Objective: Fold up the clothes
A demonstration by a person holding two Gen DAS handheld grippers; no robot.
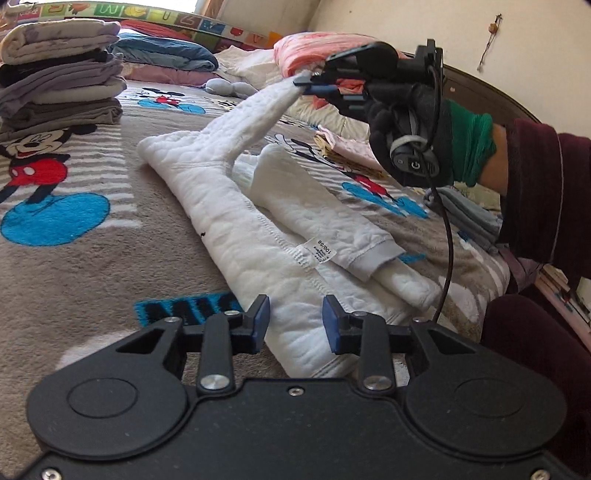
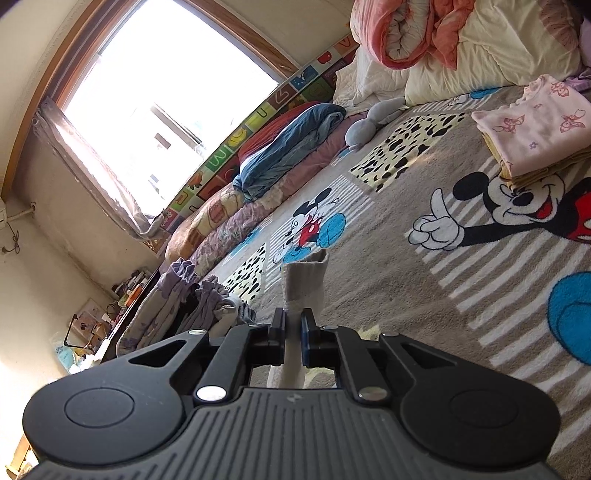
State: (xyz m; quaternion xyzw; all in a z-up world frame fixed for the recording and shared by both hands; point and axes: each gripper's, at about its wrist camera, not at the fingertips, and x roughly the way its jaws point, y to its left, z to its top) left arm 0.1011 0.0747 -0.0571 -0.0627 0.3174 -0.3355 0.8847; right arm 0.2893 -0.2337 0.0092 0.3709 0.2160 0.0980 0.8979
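Note:
A white quilted long-sleeved garment (image 1: 236,221) lies stretched across the Mickey Mouse blanket (image 1: 74,266), with a size label (image 1: 319,253) showing. One sleeve (image 1: 314,218) is folded over the body. The other sleeve (image 1: 258,110) rises off the bed, its cuff (image 2: 306,280) pinched in my right gripper (image 1: 310,79) (image 2: 293,325), which a gloved hand (image 1: 406,122) holds up. My left gripper (image 1: 295,321) sits low at the garment's near hem. Its blue pads (image 1: 260,319) stand apart on either side of the fabric without visibly squeezing it.
A stack of folded clothes (image 1: 59,74) stands at the far left. A folded pink pile (image 2: 532,125) and a grey garment (image 1: 465,214) lie to the right. Rolled bedding (image 2: 406,29), a blue quilt (image 2: 288,147) and a grey plush toy (image 2: 369,122) line the far side. A black cable (image 1: 448,240) hangs from the right gripper.

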